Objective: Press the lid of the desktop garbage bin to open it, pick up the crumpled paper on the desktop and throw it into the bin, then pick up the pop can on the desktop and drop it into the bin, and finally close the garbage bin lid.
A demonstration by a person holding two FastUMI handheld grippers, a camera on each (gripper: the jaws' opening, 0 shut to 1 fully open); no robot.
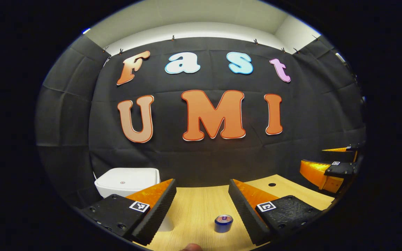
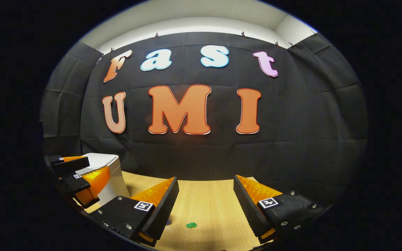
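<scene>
While both tongs gape empty, left (image 1: 202, 209) & right (image 2: 206, 209), round can (image 1: 223, 223) stands on woodgrain counter (image 1: 194, 209) near smooth boxy bin (image 1: 127, 181).

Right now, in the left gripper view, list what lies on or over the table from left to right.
Bin → left gripper, open, with the can on the table between its fingers → right gripper at the far right edge.
</scene>
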